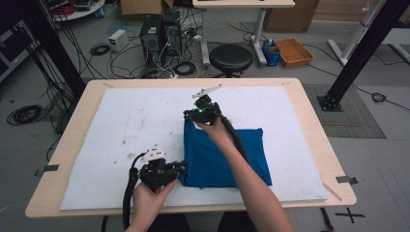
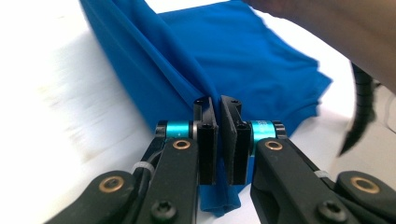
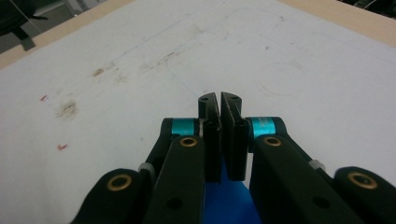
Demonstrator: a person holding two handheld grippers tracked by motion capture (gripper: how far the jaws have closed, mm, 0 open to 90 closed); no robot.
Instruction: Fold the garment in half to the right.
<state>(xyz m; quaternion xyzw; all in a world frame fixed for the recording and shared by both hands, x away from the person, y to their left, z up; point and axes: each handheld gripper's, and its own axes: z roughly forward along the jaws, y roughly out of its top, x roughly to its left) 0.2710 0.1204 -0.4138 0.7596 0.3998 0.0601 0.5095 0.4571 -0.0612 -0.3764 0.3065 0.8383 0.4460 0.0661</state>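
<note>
Pinching a fold of the blue cloth [image 2: 261,60], the left gripper [image 2: 219,105] has its jaws nearly together, fabric running up between the pads and a tail hanging below them. Beyond the jaws the cloth spreads across the white mat [image 1: 130,121]. The right gripper [image 3: 219,100] is likewise clamped on a cloth corner, blue showing between and beneath its jaws.

lab | PC towers [image 1: 159,33]; floor cables [image 1: 24,114]; black frame struts [image 1: 360,53]; stool [image 1: 230,58]
</note>
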